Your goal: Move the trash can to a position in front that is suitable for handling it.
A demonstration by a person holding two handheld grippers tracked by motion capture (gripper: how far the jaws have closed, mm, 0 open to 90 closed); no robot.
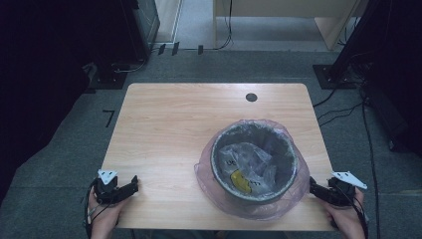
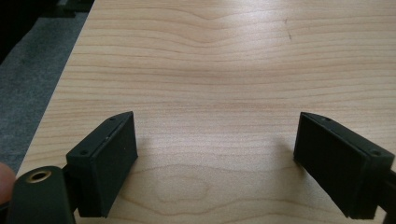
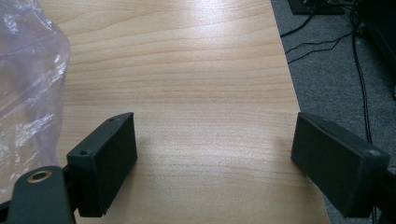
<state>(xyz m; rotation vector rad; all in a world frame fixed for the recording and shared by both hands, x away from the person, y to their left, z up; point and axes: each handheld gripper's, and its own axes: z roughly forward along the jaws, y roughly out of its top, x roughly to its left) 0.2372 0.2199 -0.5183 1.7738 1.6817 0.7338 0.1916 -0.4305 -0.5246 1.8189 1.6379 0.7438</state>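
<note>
A grey round bin lined with a thin pink plastic bag stands on the right half of the wooden table. Inside it lie crumpled clear plastic and a yellow scrap. My left gripper rests at the table's near left corner, open, with bare wood between its jaws. My right gripper sits at the near right edge, just right of the bin, open and holding nothing. The pink bag bulges at the left of the right gripper view.
A dark round hole marks the table's far side. Grey carpet surrounds the table, with black cables trailing on the right and black stand bases at the far corners. The table's right edge runs close to my right gripper.
</note>
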